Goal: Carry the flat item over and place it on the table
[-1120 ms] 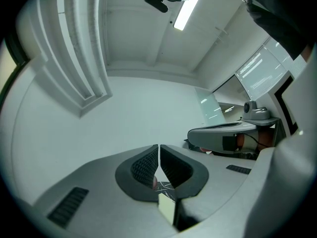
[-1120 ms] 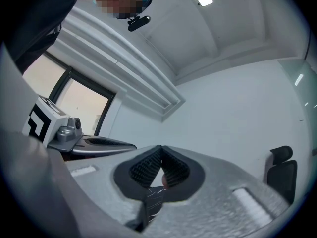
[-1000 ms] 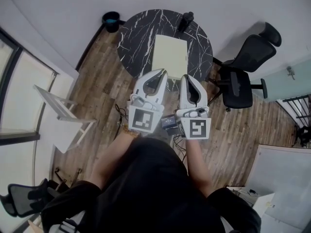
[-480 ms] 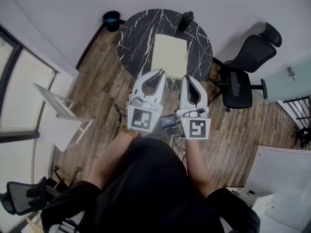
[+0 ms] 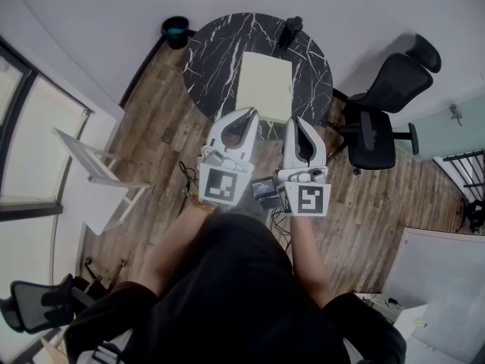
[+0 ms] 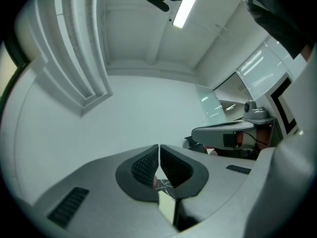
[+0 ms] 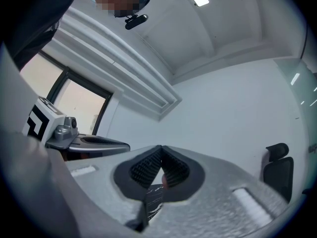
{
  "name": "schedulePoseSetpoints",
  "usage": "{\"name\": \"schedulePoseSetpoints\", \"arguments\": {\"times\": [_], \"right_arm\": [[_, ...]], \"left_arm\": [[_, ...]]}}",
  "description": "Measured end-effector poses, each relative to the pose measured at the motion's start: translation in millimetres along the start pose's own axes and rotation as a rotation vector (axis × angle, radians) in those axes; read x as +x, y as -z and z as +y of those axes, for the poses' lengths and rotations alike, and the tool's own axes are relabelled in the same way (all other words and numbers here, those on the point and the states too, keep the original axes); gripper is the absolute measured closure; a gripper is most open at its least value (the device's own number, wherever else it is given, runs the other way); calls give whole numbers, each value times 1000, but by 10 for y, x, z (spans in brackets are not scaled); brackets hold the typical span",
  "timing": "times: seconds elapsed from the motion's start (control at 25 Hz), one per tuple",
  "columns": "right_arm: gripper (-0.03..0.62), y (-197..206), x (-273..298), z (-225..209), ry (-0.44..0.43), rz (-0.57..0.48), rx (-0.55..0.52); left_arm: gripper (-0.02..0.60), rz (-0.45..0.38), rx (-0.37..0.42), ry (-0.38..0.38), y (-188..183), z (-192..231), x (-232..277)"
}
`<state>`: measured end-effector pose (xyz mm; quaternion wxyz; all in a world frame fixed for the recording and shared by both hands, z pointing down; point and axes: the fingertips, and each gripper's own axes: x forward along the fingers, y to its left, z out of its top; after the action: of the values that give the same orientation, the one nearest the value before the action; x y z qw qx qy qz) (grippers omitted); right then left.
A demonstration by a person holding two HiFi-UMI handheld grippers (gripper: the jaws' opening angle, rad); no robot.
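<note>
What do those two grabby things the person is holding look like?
Both the left tongs and right tongs are smooth white plastic, tapering to rounded tips, with black ribbed pads inside. Each carries a white cube printed with black square markers. The person wears a black top.

1. The flat item [image 5: 265, 87] lies on the table [image 5: 208, 59], in its right half.
2. A small upright object [image 5: 291, 29] stands at the table's far edge, behind the flat item.
3. A bin [image 5: 174, 33] sits on the floor just beside the table's far left edge.
4. An office chair [image 5: 379, 120] stands right of the table.
5. The left tool [image 5: 250, 114] and right tool [image 5: 298, 121] are side by side, apart, at the table's near edge.
6. A small box [image 5: 265, 190] shows between their rear ends.
7. A frame stand [image 5: 98, 180] stands well left of them.
</note>
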<state>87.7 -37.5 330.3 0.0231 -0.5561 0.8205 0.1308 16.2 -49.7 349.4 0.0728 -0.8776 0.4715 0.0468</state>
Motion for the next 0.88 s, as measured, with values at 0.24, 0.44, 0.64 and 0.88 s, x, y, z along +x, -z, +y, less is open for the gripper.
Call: {"name": "schedulePoseSetpoints", "arguments": {"times": [0.24,0.44,0.64,0.88], "right_arm": [[599,60,-2,-14,-5,14,4],[599,92,-18,-59,-1,18,6],[599,150,-43,-164,17,31,13],[599,211,-24,-254,33,46,29]], "left_arm": [[566,3,2,1,36,-20,28],[566,22,3,2,85,-26,47],[566,28,-2,2,127,-23,84],[566,53,-20,7,218,-24,152]]}}
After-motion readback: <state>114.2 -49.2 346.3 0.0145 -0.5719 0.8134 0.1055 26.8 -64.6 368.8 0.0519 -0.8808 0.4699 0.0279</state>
